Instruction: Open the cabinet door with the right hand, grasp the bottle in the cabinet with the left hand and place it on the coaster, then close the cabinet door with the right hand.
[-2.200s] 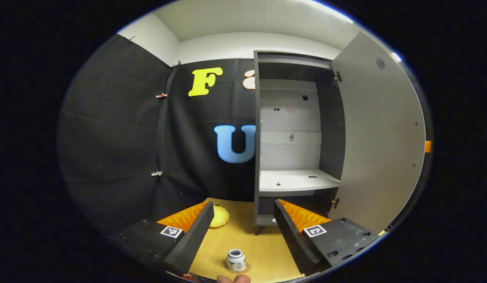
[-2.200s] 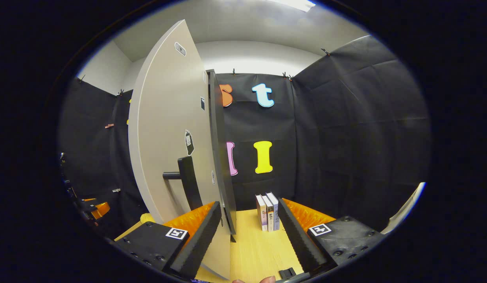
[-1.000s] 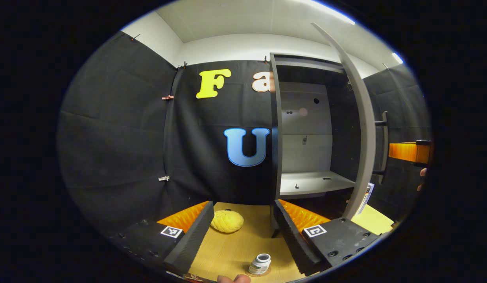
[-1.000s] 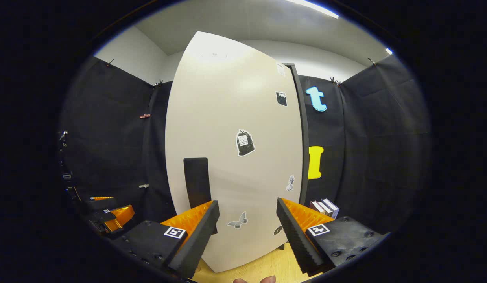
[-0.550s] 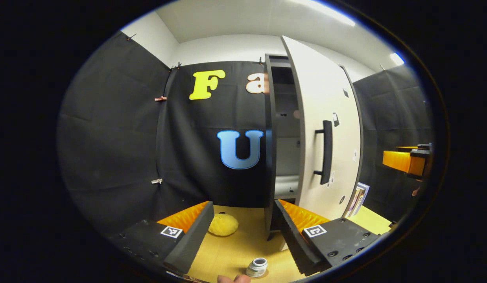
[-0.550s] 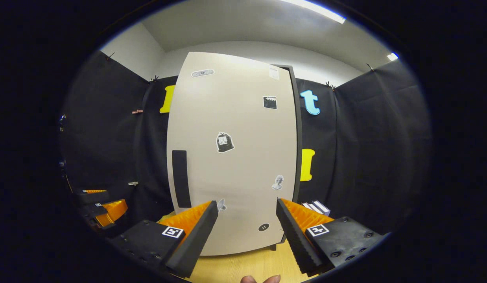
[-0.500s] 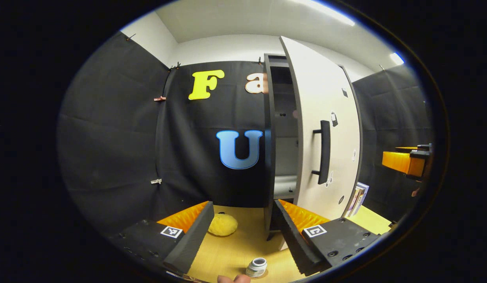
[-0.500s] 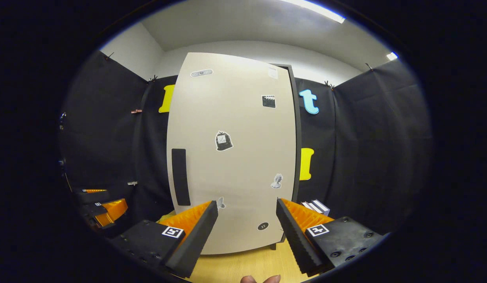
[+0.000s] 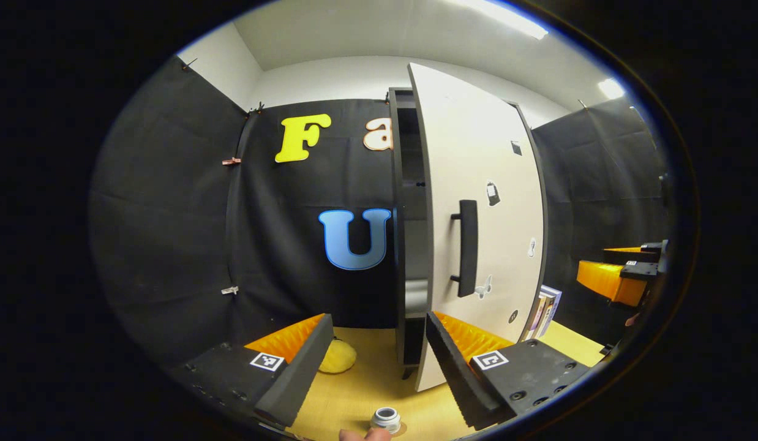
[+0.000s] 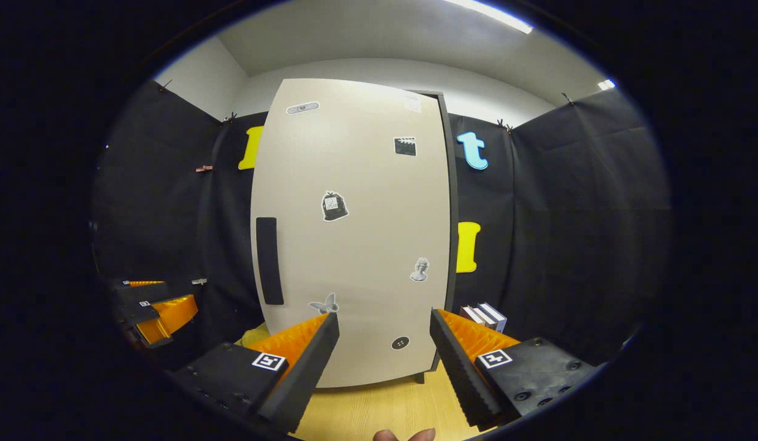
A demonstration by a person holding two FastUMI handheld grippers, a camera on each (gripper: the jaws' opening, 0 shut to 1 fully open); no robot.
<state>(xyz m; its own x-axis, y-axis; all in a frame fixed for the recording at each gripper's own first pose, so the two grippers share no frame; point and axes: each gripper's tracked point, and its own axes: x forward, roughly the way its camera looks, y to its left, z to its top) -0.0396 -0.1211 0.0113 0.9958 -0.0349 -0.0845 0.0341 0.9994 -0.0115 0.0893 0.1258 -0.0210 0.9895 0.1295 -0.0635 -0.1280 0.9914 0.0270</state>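
- Both jaws stand wide apart and hold nothing: the left gripper (image 9: 373,361) hangs over the table (image 9: 360,392), and the right gripper (image 10: 382,361) faces the cabinet door (image 10: 354,245) without touching it.
- Bottle (image 9: 386,419) sits on the coaster at the lower edge of the left gripper view, near a fingertip.
- Door looks nearly shut, yet a dark gap shows at its handle (image 9: 468,248) side; left like that, it may not latch.
- A hard push could rock the cabinet (image 9: 398,214) or the books (image 10: 486,315) beside it.
- A careless left gripper could knock the bottle off.
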